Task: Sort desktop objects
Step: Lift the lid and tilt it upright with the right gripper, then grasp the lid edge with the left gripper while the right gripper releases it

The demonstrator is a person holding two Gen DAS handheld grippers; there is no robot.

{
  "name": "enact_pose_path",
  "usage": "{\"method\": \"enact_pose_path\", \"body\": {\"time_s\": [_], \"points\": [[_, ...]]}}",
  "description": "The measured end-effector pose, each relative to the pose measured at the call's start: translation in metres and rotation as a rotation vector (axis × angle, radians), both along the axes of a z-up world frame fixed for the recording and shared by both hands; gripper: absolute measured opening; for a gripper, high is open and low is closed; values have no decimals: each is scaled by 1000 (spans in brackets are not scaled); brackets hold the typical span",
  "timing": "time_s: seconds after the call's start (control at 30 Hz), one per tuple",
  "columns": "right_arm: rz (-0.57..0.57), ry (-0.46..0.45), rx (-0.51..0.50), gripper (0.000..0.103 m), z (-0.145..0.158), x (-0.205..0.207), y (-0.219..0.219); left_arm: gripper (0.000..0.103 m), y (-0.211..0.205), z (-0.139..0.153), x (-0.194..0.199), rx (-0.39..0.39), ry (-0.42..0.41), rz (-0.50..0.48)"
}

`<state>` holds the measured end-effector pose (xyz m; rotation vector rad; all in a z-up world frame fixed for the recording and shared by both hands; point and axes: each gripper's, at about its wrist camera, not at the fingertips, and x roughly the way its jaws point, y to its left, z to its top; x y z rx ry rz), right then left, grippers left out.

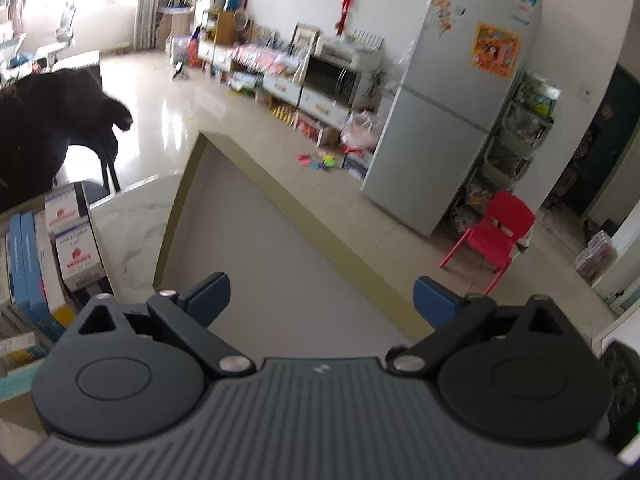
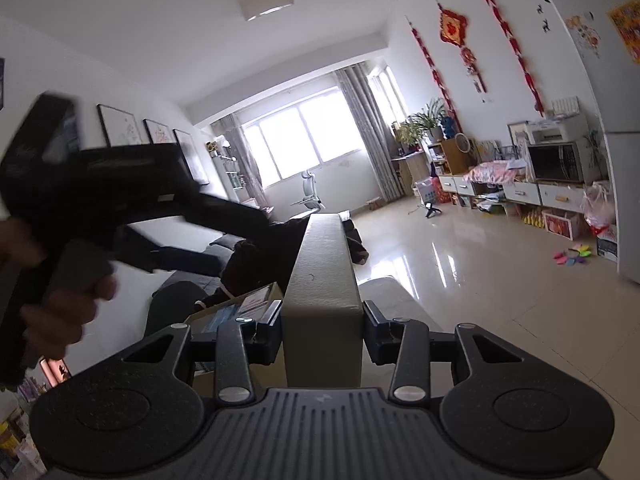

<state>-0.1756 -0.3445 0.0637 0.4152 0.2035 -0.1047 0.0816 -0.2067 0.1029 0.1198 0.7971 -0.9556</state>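
Ribbed dark grey plastic of the left gripper fills the bottom of the left wrist view, and its two blue-padded fingers are spread wide apart with nothing held between them. Beyond those fingers a large flat beige box with olive-green edges is seen, its broad pale face turned toward the camera and tilted against the room behind. To the left of it, a white marble-patterned tabletop is visible, and on that surface an open cardboard carton packed with upright blue and white booklets and small printed packets is placed near the box. In the right wrist view, the right gripper is closed onto the narrow olive edge of the same box, a dark pad being pressed against each side of it, so that the box is held edge-on and runs away from the camera. At the left of that view, the left gripper is shown blurred, grasped by a hand around its handle. A white two-door refrigerator with stickers, a small red plastic chair and a glossy tiled floor are seen in the background, well apart from the tabletop.
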Motion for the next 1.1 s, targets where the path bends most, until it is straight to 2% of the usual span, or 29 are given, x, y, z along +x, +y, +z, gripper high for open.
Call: {"method": "enact_pose_path", "body": {"time_s": [0.2, 0.7, 0.87, 0.97, 1.1], "points": [[37, -10, -42, 46, 5, 1, 26, 87, 0, -6, 8, 18, 88, 18], [135, -25, -131, 50, 11, 7, 86, 59, 39, -7, 15, 23, 117, 65], [197, -41, -78, 52, 12, 10, 94, 48, 51, -11, 19, 35, 115, 56], [293, -48, 1, 47, 10, 17, 90, 42, 64, -15, 22, 23, 109, 57], [422, -54, 108, 48, 5, 29, 83, 39, 90, -19, 28, -23, 114, 75]]}}
